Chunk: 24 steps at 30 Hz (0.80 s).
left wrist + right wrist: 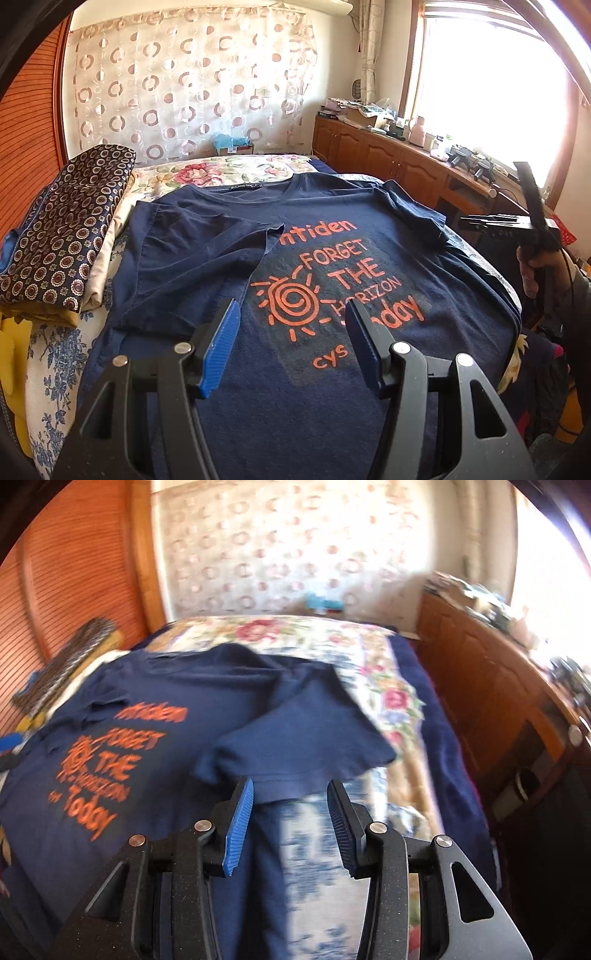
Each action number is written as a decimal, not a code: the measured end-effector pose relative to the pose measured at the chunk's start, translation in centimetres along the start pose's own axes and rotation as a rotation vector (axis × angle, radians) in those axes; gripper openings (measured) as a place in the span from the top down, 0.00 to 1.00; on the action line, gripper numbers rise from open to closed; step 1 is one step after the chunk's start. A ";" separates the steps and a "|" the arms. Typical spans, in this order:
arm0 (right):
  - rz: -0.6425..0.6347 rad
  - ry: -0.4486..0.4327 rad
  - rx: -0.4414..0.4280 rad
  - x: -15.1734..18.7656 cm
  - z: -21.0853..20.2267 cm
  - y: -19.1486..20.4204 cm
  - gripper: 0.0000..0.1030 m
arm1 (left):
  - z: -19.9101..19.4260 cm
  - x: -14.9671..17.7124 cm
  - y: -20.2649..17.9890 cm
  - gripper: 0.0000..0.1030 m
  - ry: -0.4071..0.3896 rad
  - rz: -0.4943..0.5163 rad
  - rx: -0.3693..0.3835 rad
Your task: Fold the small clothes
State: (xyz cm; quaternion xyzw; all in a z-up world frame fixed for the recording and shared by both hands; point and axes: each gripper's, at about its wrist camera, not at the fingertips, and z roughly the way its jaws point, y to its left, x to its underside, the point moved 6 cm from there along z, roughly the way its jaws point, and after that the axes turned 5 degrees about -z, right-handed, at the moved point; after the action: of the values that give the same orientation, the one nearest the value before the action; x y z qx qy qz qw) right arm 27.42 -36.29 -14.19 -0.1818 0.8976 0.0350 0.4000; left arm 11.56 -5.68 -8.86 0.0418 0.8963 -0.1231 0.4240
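your shirt (295, 295) lies face up across the bed (388, 701), collar toward the far wall, print showing, so both sides can be folded inward over the chest. one side has already been turned in: in the left view that sleeve (192, 258) and its panel lie over the front and hide the start of the top word. that gives you one straight edge to match on the other side.

your left gripper (291, 343) hangs over the lower middle of the shirt with its pads spread and nothing between them. it grips no cloth; it looks parked there, clear of the fold, ready to pin or smooth the hem.

your right gripper (291, 823) is at the other side, jaws apart, with the other sleeve (295, 753) just ahead of its tips. the sleeve's hem sits at the gap, but the pads do not press on it, so take it as free. the right view is blurred, so the hand is likely moving; i cannot tell whether the cloth brushes a pad. this sleeve lies partly on the bedcover, off the shirt's body, so it probably needs turning in next.

the folded pile (62, 236) sits by the wall, out of the way, likely where this shirt will go.
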 end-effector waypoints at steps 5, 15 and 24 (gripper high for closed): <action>0.099 0.073 0.005 0.1 3.4 -2.6 0.59 | 0.2 0.1 -0.2 0.43 0.007 0.001 0.001; 0.132 0.126 0.076 -1.1 7.3 -3.9 0.64 | 0.2 0.4 0.2 0.43 0.010 -0.005 0.000; 0.016 0.061 0.027 -3.4 6.4 -1.3 0.98 | -0.4 0.2 1.4 0.43 -0.001 -0.025 -0.013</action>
State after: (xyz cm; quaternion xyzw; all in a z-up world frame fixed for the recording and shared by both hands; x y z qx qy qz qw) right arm 34.44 -35.15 -15.95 -0.1701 0.9113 0.0203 0.3744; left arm 11.36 -4.20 -8.99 0.0277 0.8972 -0.1229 0.4233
